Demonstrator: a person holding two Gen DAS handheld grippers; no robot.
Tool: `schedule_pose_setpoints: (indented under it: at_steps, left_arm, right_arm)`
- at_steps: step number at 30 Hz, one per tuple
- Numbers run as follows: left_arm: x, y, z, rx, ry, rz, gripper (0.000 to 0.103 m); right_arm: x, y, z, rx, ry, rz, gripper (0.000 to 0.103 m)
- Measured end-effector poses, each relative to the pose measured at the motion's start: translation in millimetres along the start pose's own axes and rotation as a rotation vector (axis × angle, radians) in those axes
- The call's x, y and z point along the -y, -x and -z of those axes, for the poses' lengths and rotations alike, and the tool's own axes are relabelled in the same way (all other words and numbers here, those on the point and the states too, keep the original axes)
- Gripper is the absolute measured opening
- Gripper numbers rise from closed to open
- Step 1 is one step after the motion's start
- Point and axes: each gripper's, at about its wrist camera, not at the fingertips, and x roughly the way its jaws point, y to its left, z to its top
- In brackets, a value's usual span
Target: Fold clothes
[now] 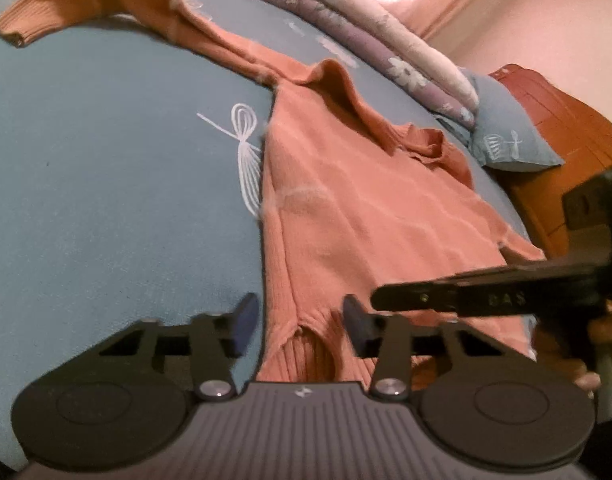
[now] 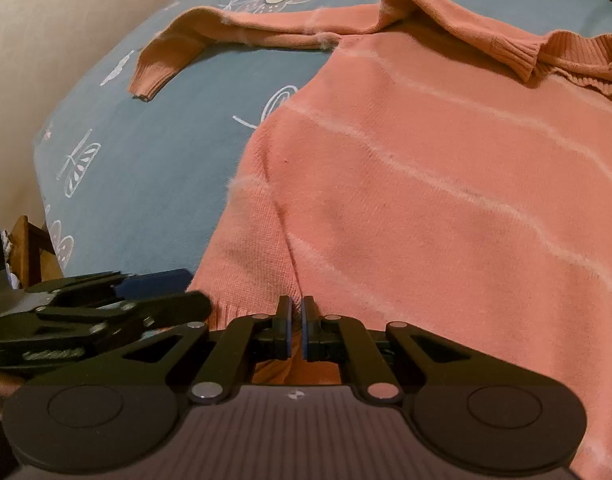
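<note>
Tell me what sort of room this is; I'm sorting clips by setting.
Most likely a bedroom: the sweater lies on a bed with a blue sheet, beside a pillow, folded quilts and a wooden headboard.

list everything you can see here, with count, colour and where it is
sweater: one, orange-pink with pale stripes, spread flat on the bed, one sleeve stretched out to the side, collar at the far end
bedsheet: one, blue with white line drawings, under the sweater
quilt: one, folded, lilac and white floral, along the far side of the bed
pillow: one, blue, at the head of the bed
headboard: one, orange-brown wood, behind the pillow
wall: pale, beside the bed
left gripper: one, black with blue pads, open astride the sweater's hem
right gripper: one, black, fingers nearly together at the hem; whether it pinches fabric is unclear
hand: one, partly seen, holding the right gripper
</note>
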Motion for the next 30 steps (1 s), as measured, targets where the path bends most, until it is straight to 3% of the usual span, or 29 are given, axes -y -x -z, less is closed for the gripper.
schedule_pose_setpoints:
  at_steps: [5, 11, 18, 19, 20, 25, 30]
  left_arm:
    - [6, 2, 2, -0.006, -0.009, -0.009, 0.024]
    - [0, -2, 0, -0.008, 0.053, 0.003, 0.026]
    - [5, -3, 2, 0.003, 0.016, -0.013, 0.027]
    - [6, -3, 3, 0.006, 0.005, -0.021, 0.025]
    - [8, -2, 3, 0.013, -0.005, -0.036, 0.015]
    - [9, 14, 3, 0.08, -0.024, -0.078, 0.007]
    - [-13, 35, -2, 0.12, 0.039, -0.121, 0.005]
  right_arm:
    - [-4, 3, 1, 0.006, 0.016, 0.014, 0.011]
    - [-10, 2, 4, 0.003, 0.051, 0.02, 0.011]
    - [-29, -5, 6, -0.003, 0.112, 0.025, 0.014]
    - [-30, -4, 7, -0.003, 0.119, 0.03, 0.014]
    - [-31, -3, 7, -0.002, 0.125, 0.037, 0.014]
    - [-27, 9, 9, 0.016, 0.115, 0.051, 0.042]
    - [-20, 23, 11, 0.045, 0.097, 0.074, 0.042]
